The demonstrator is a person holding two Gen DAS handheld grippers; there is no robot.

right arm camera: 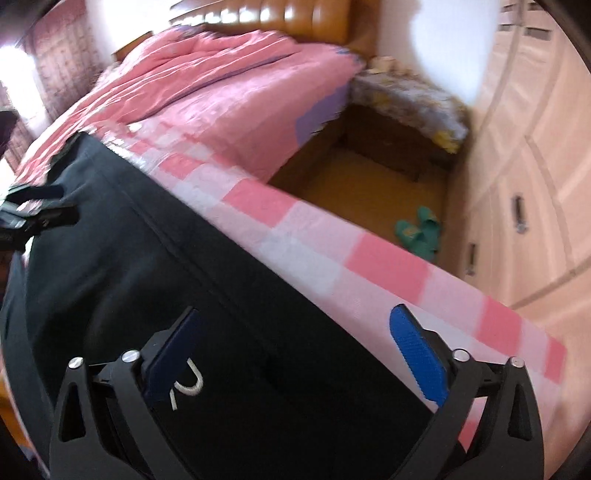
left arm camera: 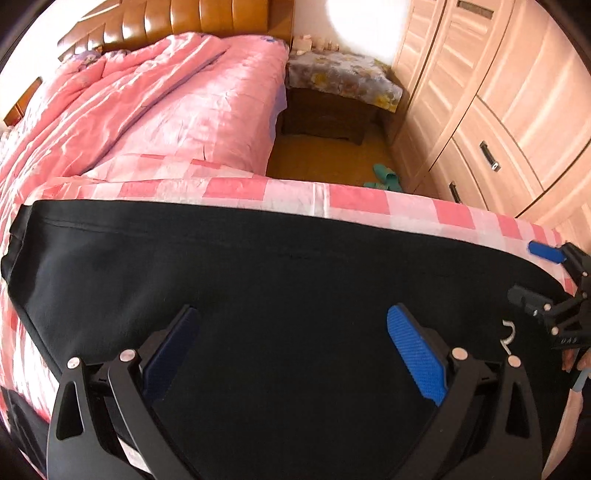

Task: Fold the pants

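Note:
Black pants (left arm camera: 258, 280) lie spread flat across the pink checked bed sheet (left arm camera: 236, 190); they also show in the right wrist view (right arm camera: 122, 266). My left gripper (left arm camera: 291, 332) is open above the middle of the pants, holding nothing. My right gripper (right arm camera: 295, 332) is open over the right end of the pants, near a white drawstring loop (right arm camera: 190, 387), with one finger over the sheet. The right gripper shows at the right edge of the left wrist view (left arm camera: 543, 273), and the loop (left arm camera: 508, 334) lies beside it. The left gripper shows blurred at the left edge of the right wrist view (right arm camera: 40, 212).
A pink quilt (left arm camera: 159, 110) covers the far part of the bed below a brown headboard (left arm camera: 177, 22). A nightstand with a floral cloth (left arm camera: 343, 81) stands beside the bed. Green slippers (left arm camera: 386, 177) lie on the floor. A wardrobe with drawers (left arm camera: 498, 110) fills the right side.

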